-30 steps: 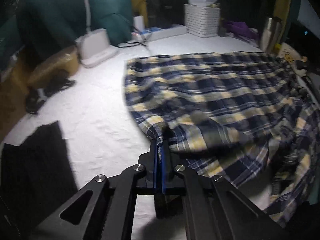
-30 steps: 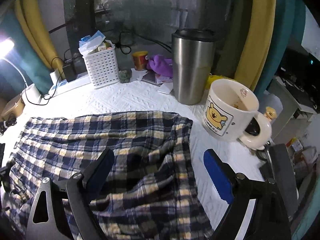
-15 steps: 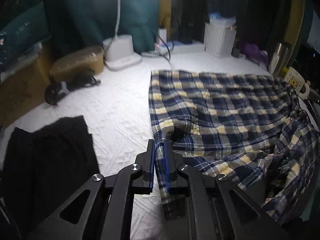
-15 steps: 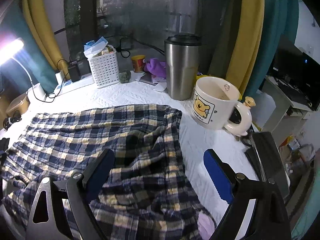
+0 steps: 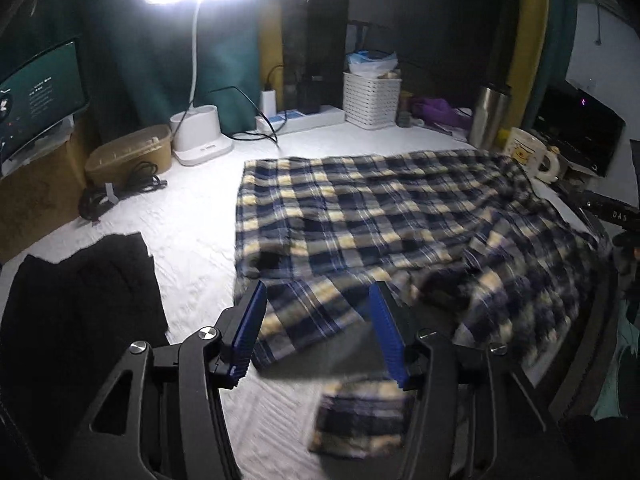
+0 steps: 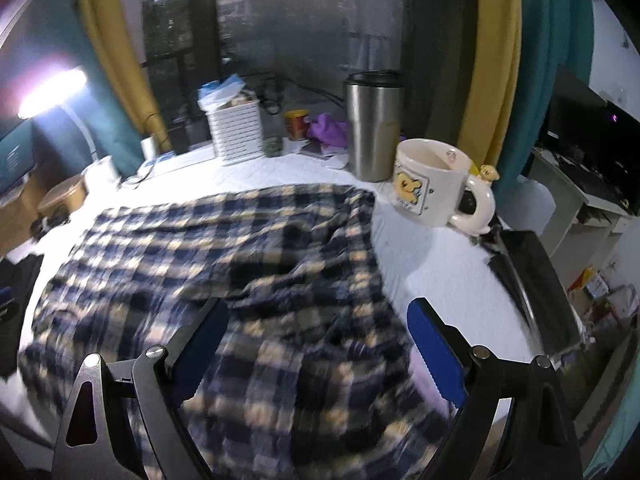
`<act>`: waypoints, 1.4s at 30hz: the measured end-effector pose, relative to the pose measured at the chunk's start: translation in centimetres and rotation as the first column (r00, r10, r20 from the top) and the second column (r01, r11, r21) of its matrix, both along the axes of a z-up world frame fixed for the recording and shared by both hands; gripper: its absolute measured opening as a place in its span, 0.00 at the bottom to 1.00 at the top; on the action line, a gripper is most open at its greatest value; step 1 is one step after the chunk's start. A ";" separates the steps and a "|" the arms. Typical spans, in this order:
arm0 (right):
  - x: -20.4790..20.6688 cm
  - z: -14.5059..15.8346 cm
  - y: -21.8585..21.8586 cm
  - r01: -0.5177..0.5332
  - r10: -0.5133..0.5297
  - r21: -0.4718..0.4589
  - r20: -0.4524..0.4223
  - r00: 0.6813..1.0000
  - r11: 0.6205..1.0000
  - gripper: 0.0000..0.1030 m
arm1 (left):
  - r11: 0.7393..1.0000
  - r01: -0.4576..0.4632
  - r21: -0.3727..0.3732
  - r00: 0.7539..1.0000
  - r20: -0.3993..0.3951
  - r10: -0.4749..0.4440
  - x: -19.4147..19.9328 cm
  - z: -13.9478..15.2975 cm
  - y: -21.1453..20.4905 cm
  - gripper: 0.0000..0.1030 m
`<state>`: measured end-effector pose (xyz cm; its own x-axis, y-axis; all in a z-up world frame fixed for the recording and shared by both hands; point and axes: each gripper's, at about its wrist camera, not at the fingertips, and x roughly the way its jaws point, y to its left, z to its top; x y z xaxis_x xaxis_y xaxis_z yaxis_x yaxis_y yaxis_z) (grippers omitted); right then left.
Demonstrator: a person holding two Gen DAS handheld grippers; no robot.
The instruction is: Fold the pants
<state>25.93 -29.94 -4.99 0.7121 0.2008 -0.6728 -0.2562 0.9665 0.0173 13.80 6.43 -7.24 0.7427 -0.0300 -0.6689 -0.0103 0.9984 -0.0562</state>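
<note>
A: Plaid cotton, navy and pale yellow: the pants (image 5: 400, 216) lie spread over the white surface (image 5: 192, 216), with their long axis running from the near left, by the left gripper (image 5: 316, 328), toward the mug (image 6: 436, 182) and steel tumbler (image 6: 374, 124) at the far right.

B: Is either gripper holding cloth?

A: Neither, from what shows. The left gripper's jaws have just been opening; its blue fingers (image 5: 250, 328) stand apart, with the near edge of the fabric in the gap but not pinched. A blurred flap of plaid hangs or lies low in that view, just below the right finger.

B: And the right?

A: The right gripper (image 6: 320, 344) is spread wide above the rumpled part of the pants, with nothing gripped. The folds there are thick and blurred.

B: So which is nearer the next hold?

A: My guess is the left, since a free edge lies directly ahead of its fingers. The right hangs over bunched cloth, well short of the far hem beside the mug. A black garment (image 5: 80, 300) lies left of the pants, apart from them.
</note>
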 end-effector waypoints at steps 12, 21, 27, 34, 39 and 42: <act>-6.0 -3.5 1.1 -0.067 0.066 -0.080 -0.023 0.998 0.995 0.89 | 0.997 0.082 0.008 0.997 0.004 -0.082 -5.6 -2.3 -1.8 0.67; -8.3 -4.3 1.0 -0.082 0.079 -0.124 -0.029 0.996 0.989 0.89 | 0.978 0.162 0.128 0.984 -0.090 -0.151 -7.4 -5.4 -3.3 0.70; -8.2 -4.8 0.9 -0.085 0.082 -0.178 -0.027 0.996 0.980 0.89 | 0.957 0.162 0.241 0.986 -0.074 -0.148 -6.7 -5.8 -3.8 0.70; -8.5 -5.3 1.8 -0.126 0.127 -0.254 -0.010 0.992 0.959 0.98 | 0.938 0.164 0.305 0.985 0.008 -0.174 -4.7 -4.7 -4.3 0.70; -9.3 -4.6 2.3 -0.157 0.168 -0.270 0.021 0.985 0.950 1.00 | 0.964 0.150 0.221 0.982 0.084 -0.172 -3.8 -2.9 -3.6 0.54; -10.2 -4.7 3.1 -0.187 0.202 -0.283 0.026 0.979 0.941 1.00 | 0.971 0.147 0.190 0.983 0.086 -0.165 -3.0 -2.6 -3.6 0.30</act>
